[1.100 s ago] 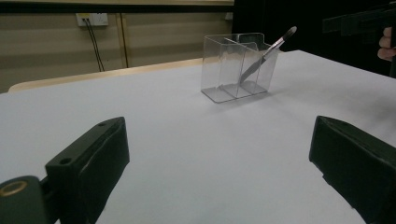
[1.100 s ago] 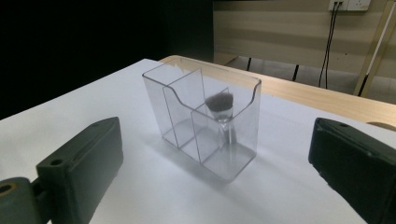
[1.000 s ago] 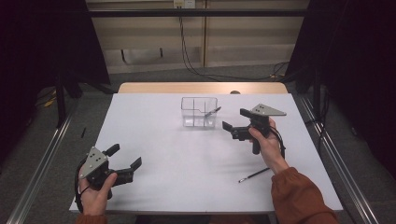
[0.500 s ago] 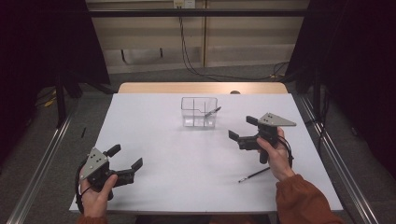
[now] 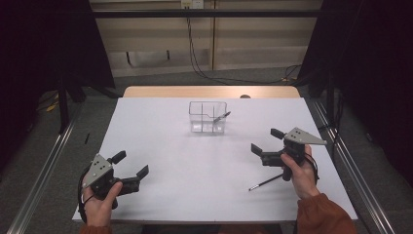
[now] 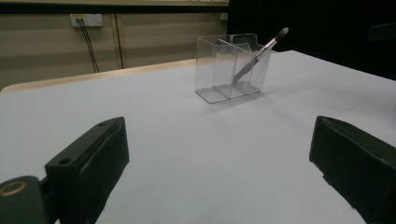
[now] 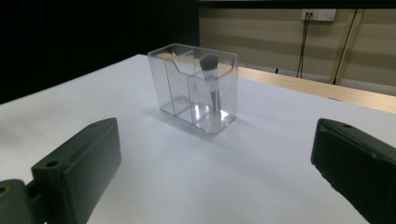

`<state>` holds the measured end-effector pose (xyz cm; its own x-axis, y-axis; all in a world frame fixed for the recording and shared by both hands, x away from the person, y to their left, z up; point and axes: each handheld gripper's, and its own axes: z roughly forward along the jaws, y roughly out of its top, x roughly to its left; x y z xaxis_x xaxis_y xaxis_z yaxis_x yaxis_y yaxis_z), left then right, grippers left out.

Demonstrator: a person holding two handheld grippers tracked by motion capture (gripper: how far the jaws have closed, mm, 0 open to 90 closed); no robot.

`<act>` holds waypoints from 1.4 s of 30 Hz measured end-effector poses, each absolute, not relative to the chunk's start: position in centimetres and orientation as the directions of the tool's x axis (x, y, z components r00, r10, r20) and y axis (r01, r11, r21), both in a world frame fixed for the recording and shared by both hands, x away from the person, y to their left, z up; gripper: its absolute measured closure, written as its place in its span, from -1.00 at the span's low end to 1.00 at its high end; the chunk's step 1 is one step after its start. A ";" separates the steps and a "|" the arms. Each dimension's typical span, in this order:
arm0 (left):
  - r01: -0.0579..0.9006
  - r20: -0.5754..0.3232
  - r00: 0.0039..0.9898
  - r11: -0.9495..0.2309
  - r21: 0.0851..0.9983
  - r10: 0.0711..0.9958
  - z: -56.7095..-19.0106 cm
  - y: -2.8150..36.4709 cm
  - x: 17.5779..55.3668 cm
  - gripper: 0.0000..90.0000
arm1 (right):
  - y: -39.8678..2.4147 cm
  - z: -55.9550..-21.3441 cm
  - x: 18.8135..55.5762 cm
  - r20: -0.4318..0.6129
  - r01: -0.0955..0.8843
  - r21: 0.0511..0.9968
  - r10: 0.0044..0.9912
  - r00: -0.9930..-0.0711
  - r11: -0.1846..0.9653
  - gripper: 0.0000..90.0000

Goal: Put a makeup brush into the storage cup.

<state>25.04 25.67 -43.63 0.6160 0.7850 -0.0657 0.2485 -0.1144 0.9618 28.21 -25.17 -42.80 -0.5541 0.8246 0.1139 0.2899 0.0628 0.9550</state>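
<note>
Right gripper (image 5: 267, 144) hangs above the table (image 5: 160, 122) with jaws wide and empty, hand upright behind it; a thin brush (image 5: 265, 183) lies just beside that hand. Left gripper (image 5: 130, 165) rests wide open near the front-left corner, well apart from the clear organizer (image 5: 207, 118)

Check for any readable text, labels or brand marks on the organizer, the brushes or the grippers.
None readable: the clear organizer, the brush in it, the brush on the table, the left gripper and the right gripper carry no visible words, numbers or marks.
</note>
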 end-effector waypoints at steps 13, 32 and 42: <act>0.247 -0.061 0.626 -0.123 0.961 0.777 -43.7 25.5 24.8 -0.90 | -27.0 -43.4 25.2 0.103 0.288 0.956 0.849 -0.518 0.060 -0.98; 0.252 -0.070 0.611 -0.110 0.962 0.789 -43.7 25.9 24.4 -0.94 | -28.2 -44.1 21.8 0.090 0.301 0.951 0.861 -0.500 0.075 -0.98; 0.256 -0.062 0.613 -0.123 0.959 0.788 -43.7 25.9 24.1 -0.95 | -28.8 -44.3 21.2 0.087 0.307 0.948 0.858 -0.506 0.086 -0.98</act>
<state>24.05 25.89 -43.73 0.6131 0.7875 -0.0622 0.2557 -0.1234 0.9588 21.16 -28.85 -44.29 -0.5065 0.8579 0.0867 0.3071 0.0855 0.9478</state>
